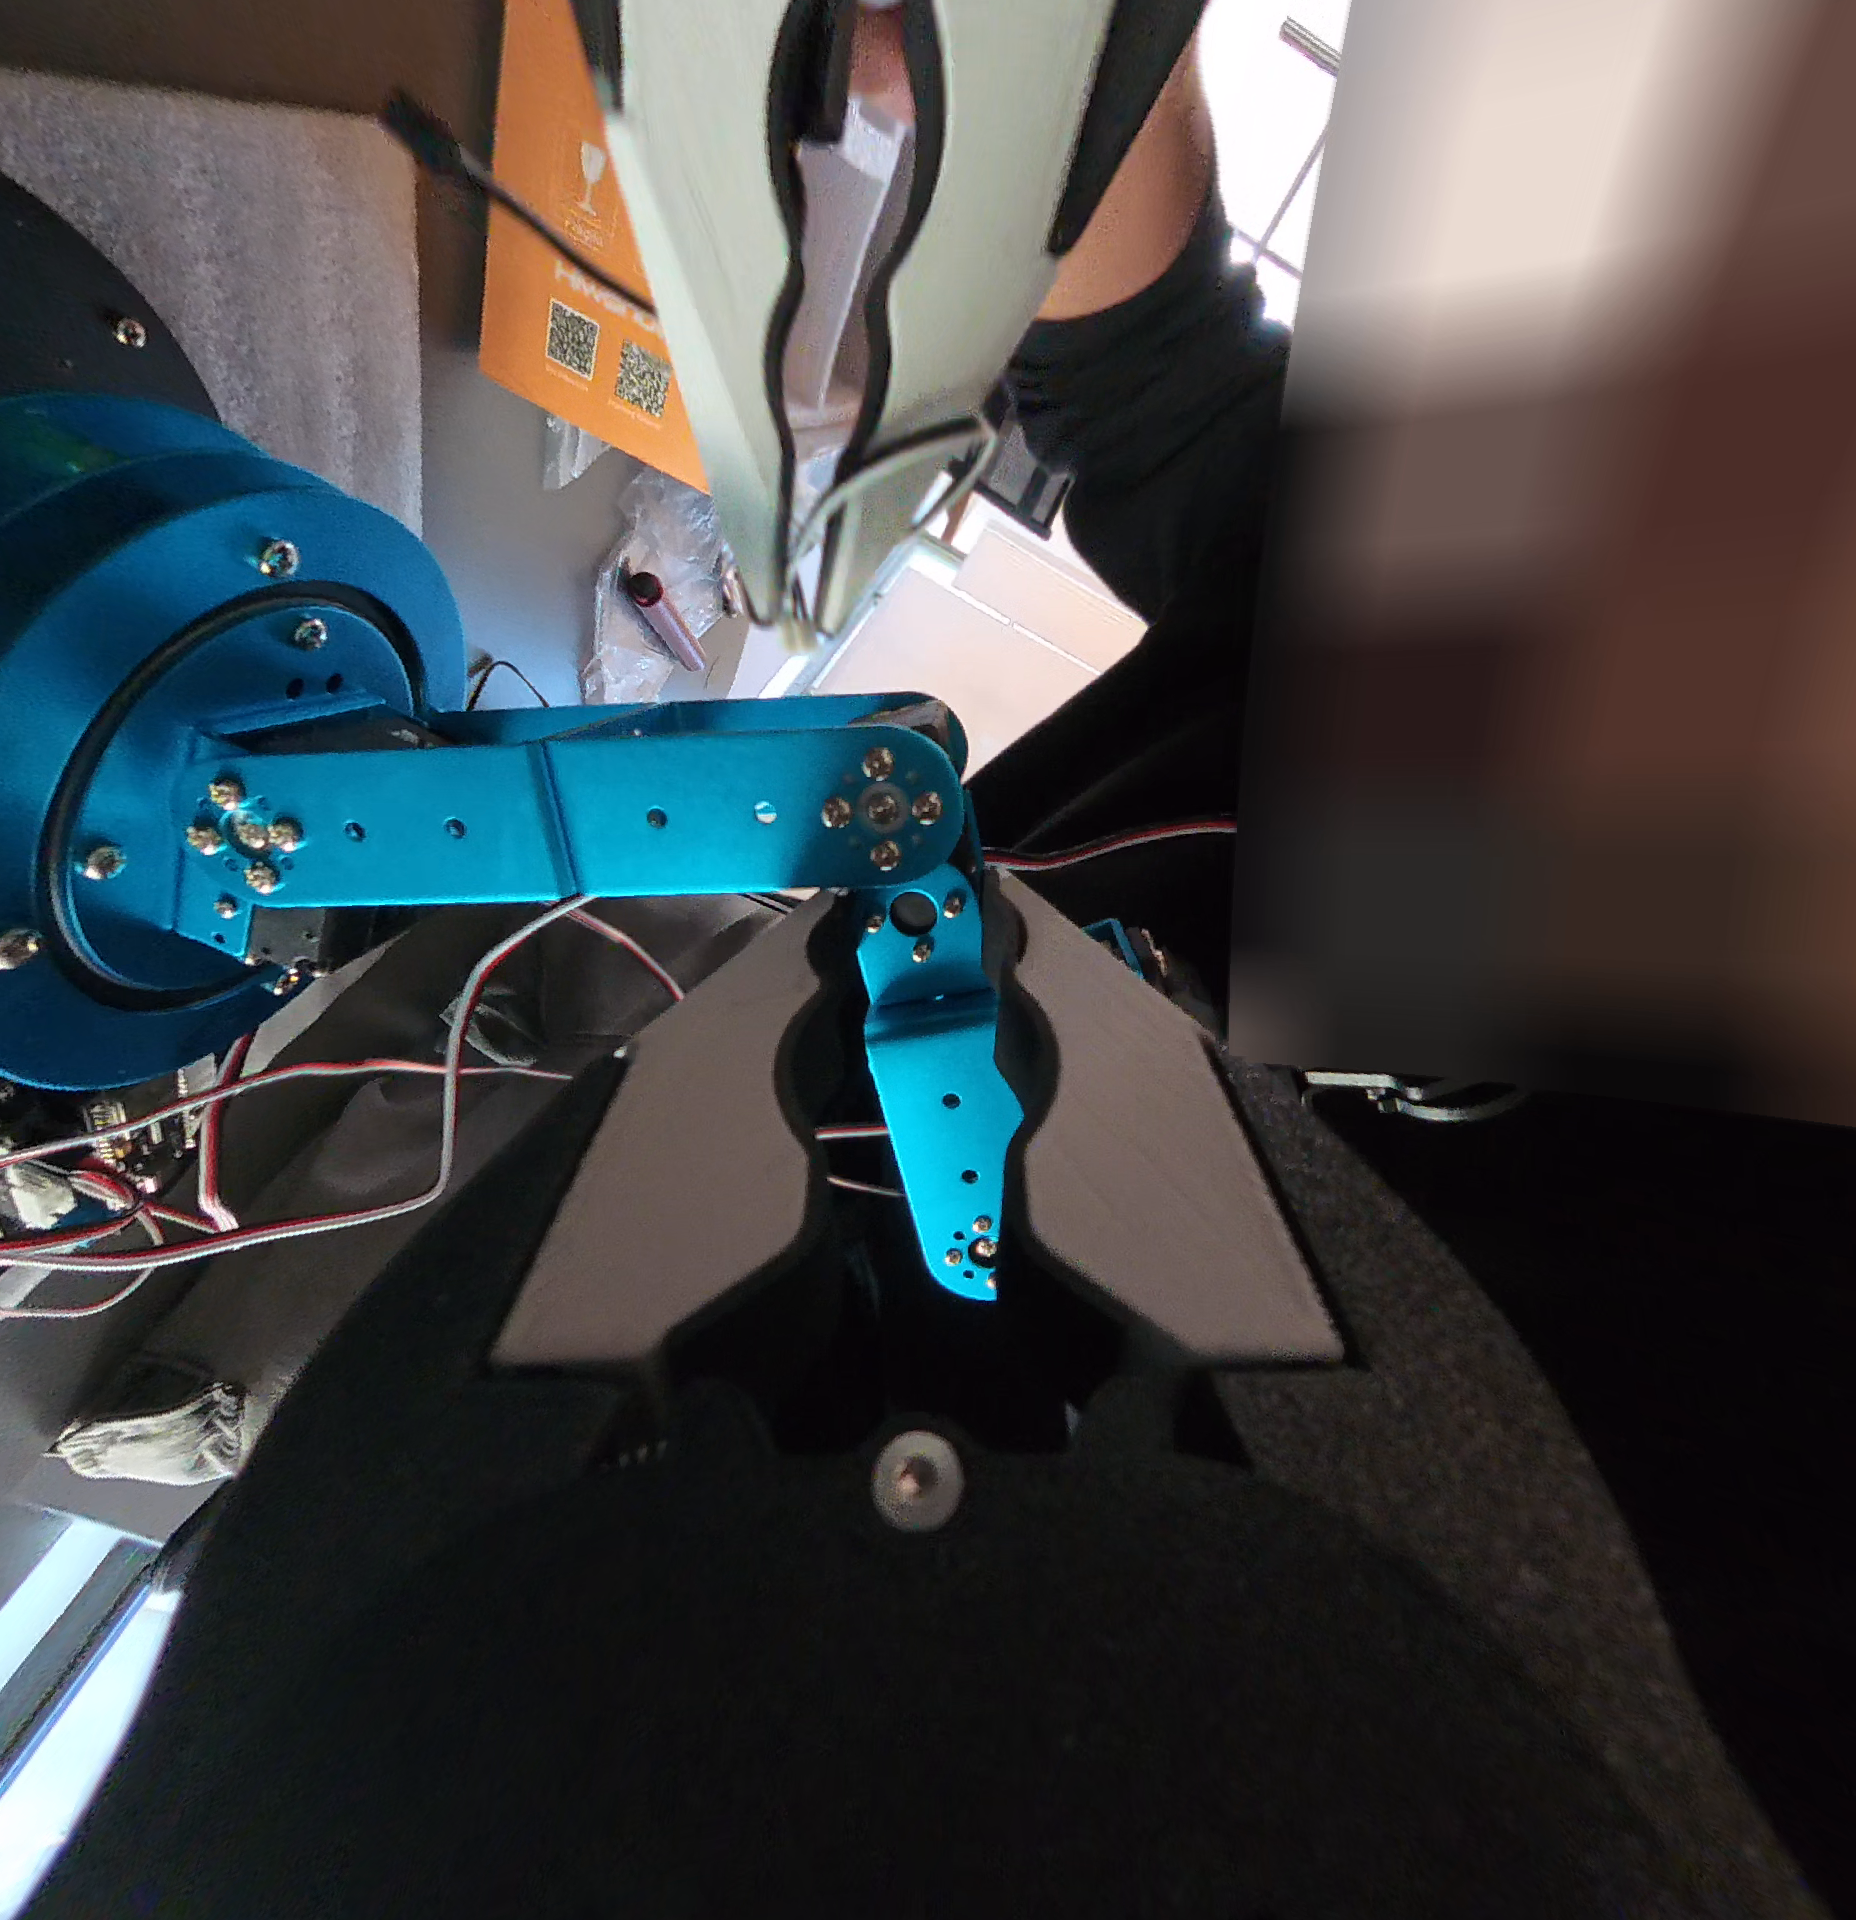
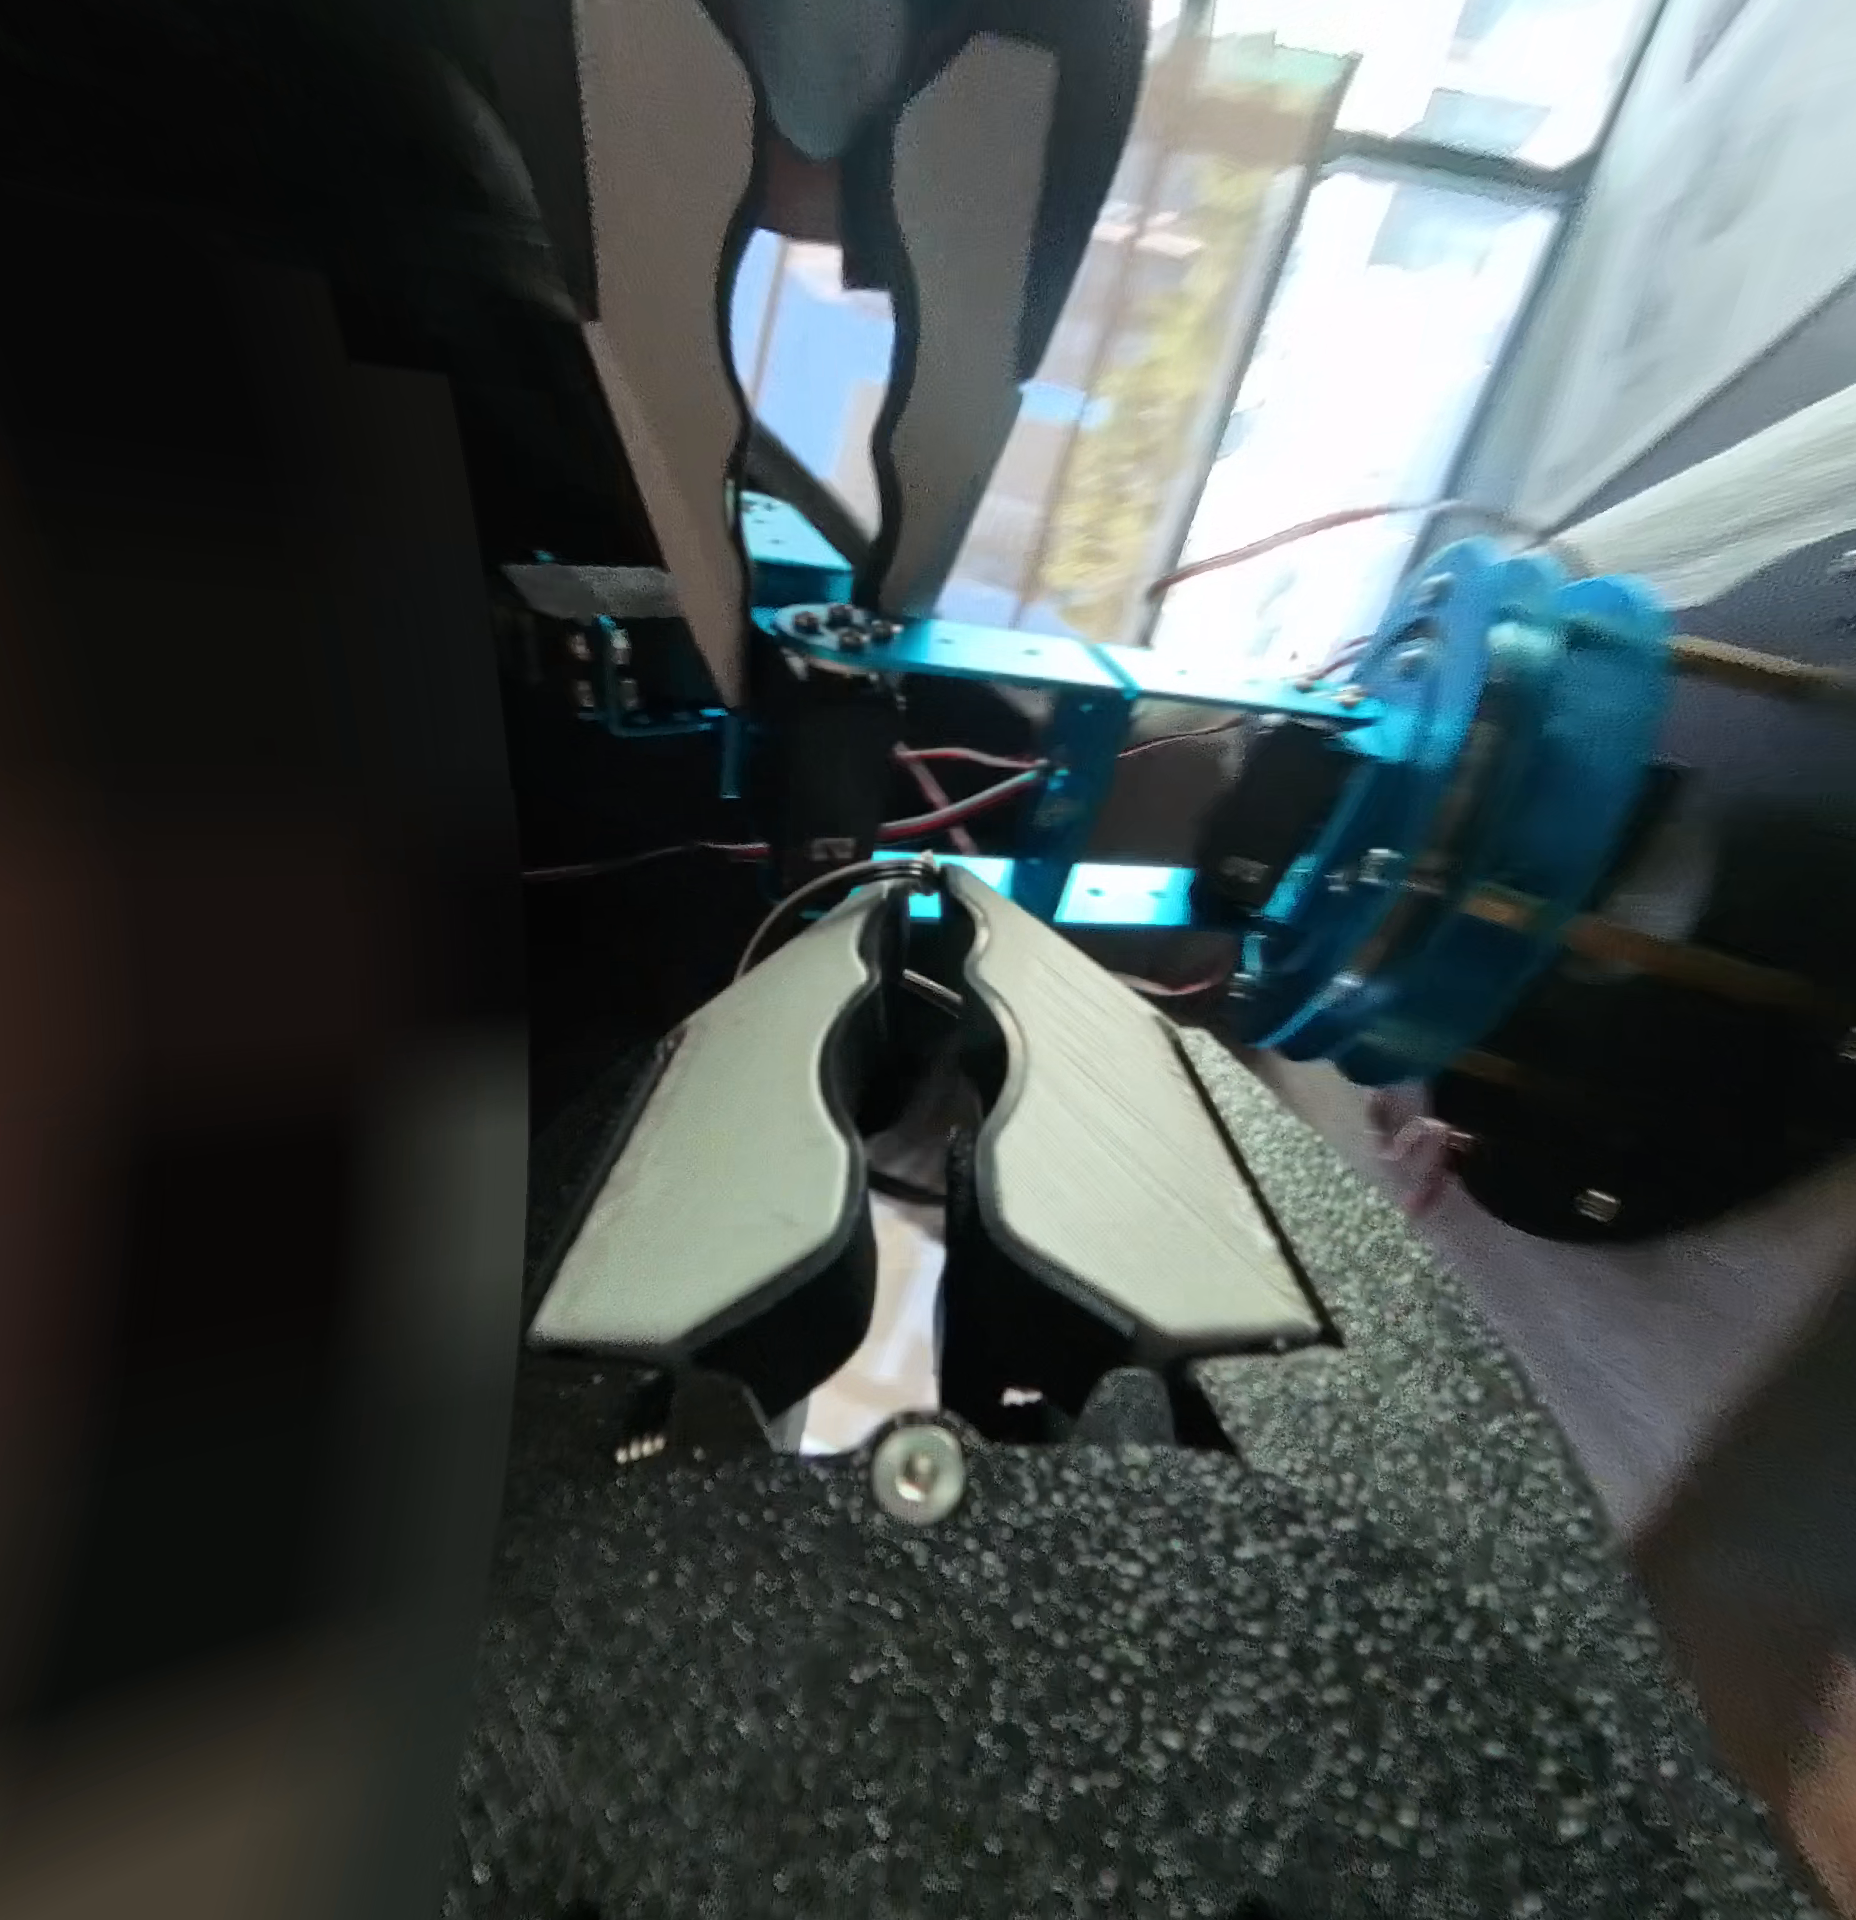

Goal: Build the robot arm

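Left wrist view. My left tool (image 1: 908, 1091) has its two grey fingers around the lower blue link (image 1: 929, 1101) of a small blue metal robot arm. The fingers sit close on either side of the link; I judge them pinching it, though contact on the left pad is hidden. The upper link (image 1: 591, 821) runs level from a round blue base (image 1: 124, 790) at left to the elbow joint (image 1: 882, 808) just above my fingertips. Red, white and black servo wires (image 1: 456, 1049) loop under the link and across the desk (image 1: 508, 540). An orange card (image 1: 581, 260) and a crumpled plastic bag (image 1: 654, 582) lie behind. My right tool (image 1: 799, 613) comes in from the top, tips nearly together on thin wires (image 1: 882, 457).

Right wrist view, blurred. My right tool (image 2: 929, 883) is pressed almost together at the tips, pinching a thin black wire (image 2: 799, 904) next to the arm's lower blue bracket (image 2: 1111, 894). The left tool (image 2: 810, 582) shows opposite, at the elbow.

Risks, my judgement: pulling the wire while the link is clamped could strain its connector; a loose loop could snag at the elbow; a weak grip could let the link swing.
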`<state>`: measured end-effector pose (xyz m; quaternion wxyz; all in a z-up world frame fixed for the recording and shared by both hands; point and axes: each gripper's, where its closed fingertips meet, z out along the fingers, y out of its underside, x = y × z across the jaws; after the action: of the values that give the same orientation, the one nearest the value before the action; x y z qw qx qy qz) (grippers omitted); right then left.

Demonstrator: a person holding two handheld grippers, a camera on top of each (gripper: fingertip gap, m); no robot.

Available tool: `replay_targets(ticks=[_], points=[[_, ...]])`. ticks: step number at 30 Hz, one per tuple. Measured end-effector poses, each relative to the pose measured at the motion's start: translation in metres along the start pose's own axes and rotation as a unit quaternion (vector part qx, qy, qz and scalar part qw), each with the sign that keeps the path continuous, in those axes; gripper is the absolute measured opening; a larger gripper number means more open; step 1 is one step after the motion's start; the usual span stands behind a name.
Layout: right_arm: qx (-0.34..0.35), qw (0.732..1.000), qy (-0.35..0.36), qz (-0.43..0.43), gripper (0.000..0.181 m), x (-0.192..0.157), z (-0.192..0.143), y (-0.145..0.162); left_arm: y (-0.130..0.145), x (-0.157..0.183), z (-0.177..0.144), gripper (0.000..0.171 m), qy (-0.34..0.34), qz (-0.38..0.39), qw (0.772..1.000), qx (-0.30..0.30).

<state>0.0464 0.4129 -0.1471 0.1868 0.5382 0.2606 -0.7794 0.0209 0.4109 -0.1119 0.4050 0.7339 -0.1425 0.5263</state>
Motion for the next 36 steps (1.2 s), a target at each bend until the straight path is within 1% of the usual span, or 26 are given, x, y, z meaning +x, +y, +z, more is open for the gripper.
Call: replay_targets(ticks=[1, 3, 4, 5, 7, 8, 9, 10, 12, 13, 14, 16, 17, 20, 21, 24, 26, 27, 28, 30, 31, 32, 33, 34, 35, 36], points=[[0.014, 0.999, 0.031, -0.022, 0.005, 0.002, -0.005, -0.003, 0.0, 0.0, 0.0, 0.022, 0.0, 0.0, 1.0, -0.001], [0.074, 0.991, 0.069, -0.093, 0.005, -0.008, -0.016, -0.017, 0.0, 0.0, -0.001, 0.023, -0.006, -0.003, 1.0, 0.006], [0.111, 0.979, 0.097, -0.138, 0.004, -0.013, -0.024, -0.026, 0.001, -0.001, -0.002, 0.024, -0.016, 0.004, 1.0, 0.005], [0.147, 0.961, 0.134, -0.194, 0.005, -0.018, -0.031, -0.035, 0.001, -0.002, -0.003, 0.027, -0.035, 0.014, 0.999, 0.005], [0.225, 0.899, 0.197, -0.319, 0.004, -0.039, -0.044, -0.051, -0.002, -0.007, -0.01, 0.036, -0.085, 0.037, 0.996, 0.016], [0.252, 0.868, 0.223, -0.365, 0.004, -0.05, -0.047, -0.055, -0.005, -0.008, -0.017, 0.038, -0.109, 0.044, 0.993, 0.029], [0.264, 0.835, 0.259, -0.407, 0.004, -0.056, -0.047, -0.057, -0.011, -0.006, -0.026, 0.038, -0.129, 0.052, 0.989, 0.05], [0.266, 0.794, 0.301, -0.455, 0.005, -0.058, -0.047, -0.058, -0.018, 0.0, -0.035, 0.038, -0.142, 0.065, 0.985, 0.071], [0.281, 0.692, 0.368, -0.554, 0.005, -0.068, -0.045, -0.061, -0.035, 0.024, -0.046, 0.036, -0.148, 0.11, 0.976, 0.112], [0.289, 0.645, 0.393, -0.588, 0.005, -0.075, -0.044, -0.063, -0.042, 0.039, -0.046, 0.035, -0.144, 0.141, 0.972, 0.124], [0.288, 0.612, 0.413, -0.61, 0.004, -0.079, -0.041, -0.063, -0.046, 0.05, -0.043, 0.034, -0.15, 0.172, 0.966, 0.125], [0.282, 0.581, 0.45, -0.617, 0.004, -0.082, -0.04, -0.066, -0.049, 0.062, -0.035, 0.031, -0.171, 0.232, 0.951, 0.113], [0.283, 0.568, 0.456, -0.624, 0.004, -0.086, -0.039, -0.065, -0.049, 0.068, -0.031, 0.029, -0.169, 0.254, 0.946, 0.112], [0.278, 0.542, 0.475, -0.635, 0.005, -0.097, -0.034, -0.065, -0.049, 0.079, -0.023, 0.017, -0.141, 0.28, 0.942, 0.116], [0.276, 0.541, 0.476, -0.637, 0.005, -0.1, -0.031, -0.065, -0.048, 0.082, -0.021, 0.008, -0.129, 0.284, 0.943, 0.118], [0.273, 0.538, 0.48, -0.637, 0.005, -0.104, -0.028, -0.064, -0.044, 0.087, -0.019, 0.004, -0.115, 0.304, 0.939, 0.117], [0.27, 0.543, 0.485, -0.63, 0.005, -0.102, -0.027, -0.065, -0.042, 0.085, -0.02, 0.002, -0.135, 0.331, 0.927, 0.114], [0.271, 0.551, 0.483, -0.624, 0.005, -0.1, -0.026, -0.065, -0.042, 0.082, -0.021, 0.002, -0.151, 0.35, 0.918, 0.111], [0.278, 0.568, 0.481, -0.608, 0.006, -0.096, -0.026, -0.065, -0.042, 0.081, -0.022, 0.002, -0.168, 0.373, 0.906, 0.111], [0.3, 0.627, 0.458, -0.554, 0.02, -0.087, -0.031, -0.063, -0.044, 0.082, -0.025, 0.002, -0.193, 0.43, 0.875, 0.113], [0.32, 0.66, 0.436, -0.522, 0.029, -0.084, -0.035, -0.061, -0.046, 0.085, -0.027, 0.002, -0.209, 0.464, 0.853, 0.117], [0.345, 0.696, 0.403, -0.485, 0.036, -0.082, -0.042, -0.058, -0.049, 0.086, -0.03, 0.002, -0.234, 0.504, 0.823, 0.119], [0.368, 0.737, 0.363, -0.436, 0.035, -0.079, -0.049, -0.056, -0.053, 0.086, -0.032, 0.002, -0.263, 0.547, 0.786, 0.12], [0.388, 0.78, 0.307, -0.384, 0.033, -0.079, -0.054, -0.053, -0.056, 0.088, -0.033, 0.002, -0.289, 0.591, 0.743, 0.12], [0.41, 0.814, 0.236, -0.338, 0.038, -0.085, -0.058, -0.052, -0.058, 0.09, -0.033, 0.002, -0.311, 0.633, 0.699, 0.119], [0.43, 0.84, 0.159, -0.29, 0.041, -0.094, -0.06, -0.052, -0.06, 0.092, -0.032, 0.002, -0.332, 0.668, 0.655, 0.118]])
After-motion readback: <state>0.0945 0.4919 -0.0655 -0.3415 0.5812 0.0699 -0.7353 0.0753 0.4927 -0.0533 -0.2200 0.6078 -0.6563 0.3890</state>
